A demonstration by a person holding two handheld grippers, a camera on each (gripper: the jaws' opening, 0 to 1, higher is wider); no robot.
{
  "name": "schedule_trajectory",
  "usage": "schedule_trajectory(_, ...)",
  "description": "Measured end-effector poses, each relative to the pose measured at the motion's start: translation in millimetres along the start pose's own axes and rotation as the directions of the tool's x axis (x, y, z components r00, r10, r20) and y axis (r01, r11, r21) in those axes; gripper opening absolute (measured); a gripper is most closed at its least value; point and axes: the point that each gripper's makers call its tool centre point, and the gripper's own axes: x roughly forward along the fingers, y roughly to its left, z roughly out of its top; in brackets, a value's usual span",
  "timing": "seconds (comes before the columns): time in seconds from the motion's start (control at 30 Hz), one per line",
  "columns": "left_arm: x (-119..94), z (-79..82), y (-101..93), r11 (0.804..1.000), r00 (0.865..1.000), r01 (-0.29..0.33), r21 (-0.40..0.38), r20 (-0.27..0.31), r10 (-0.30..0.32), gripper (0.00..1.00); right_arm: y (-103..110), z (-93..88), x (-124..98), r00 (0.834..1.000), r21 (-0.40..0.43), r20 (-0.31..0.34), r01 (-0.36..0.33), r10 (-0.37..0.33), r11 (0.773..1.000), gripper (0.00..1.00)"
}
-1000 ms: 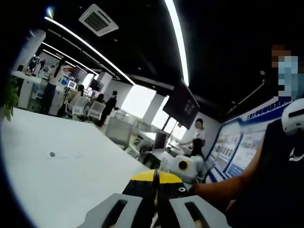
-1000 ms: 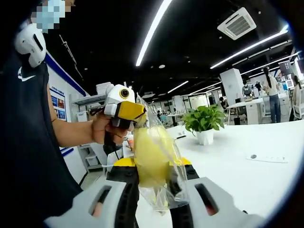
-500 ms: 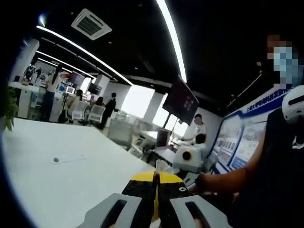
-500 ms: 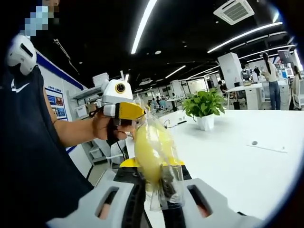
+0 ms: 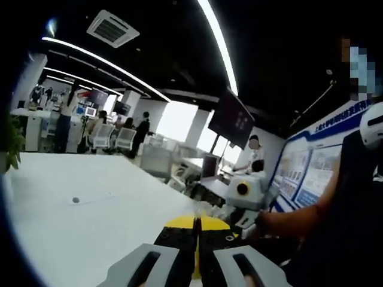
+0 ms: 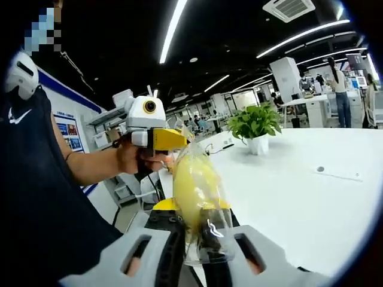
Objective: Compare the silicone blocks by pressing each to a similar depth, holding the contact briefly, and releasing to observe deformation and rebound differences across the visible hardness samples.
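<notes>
Right gripper view: one bagged yellow block (image 6: 194, 185).

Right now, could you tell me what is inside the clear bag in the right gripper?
A yellow block shows through the clear bag. The right gripper is shut on the bag's lower end, which hides whatever lies there.

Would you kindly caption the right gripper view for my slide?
Right gripper clamps a bagged yellow piece above a white table; left gripper nearby.
</notes>
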Motion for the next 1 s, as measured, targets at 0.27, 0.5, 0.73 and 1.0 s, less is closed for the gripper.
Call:
schedule_trajectory(0.27, -4.6, 3.8, -3.0, 1.000, 1.000, -0.001, 0.023, 0.005, 0.000, 0.00, 3.6, 4.7, 0.4, 1.000, -0.018, -0.001, -0.005, 0.005, 1.000, 0.03)
schedule_trajectory(0.5, -6.6, 4.5, -2.0, 0.999, 1.000, -0.010, 0.036, -0.002, 0.010, 0.00, 2.6, 5.9, 0.4, 1.000, -0.021, -0.003, -0.012, 0.012, 1.000, 0.05)
schedule_trajectory(0.73, -5.7, 4.9, 1.9, 1.000, 1.000, -0.007, 0.012, 0.013, 0.007, 0.00, 0.1, 8.1, -2.8, 1.000, -0.012, -0.010, -0.007, 0.007, 1.000, 0.06)
schedule_trajectory(1.0, -5.7, 5.1, 5.4, 1.000, 1.000, -0.012, -0.016, 0.018, 0.012, 0.00, -4.0, 9.7, -2.3, 1.000, 0.001, 0.013, -0.006, 0.006, 1.000, 0.05)
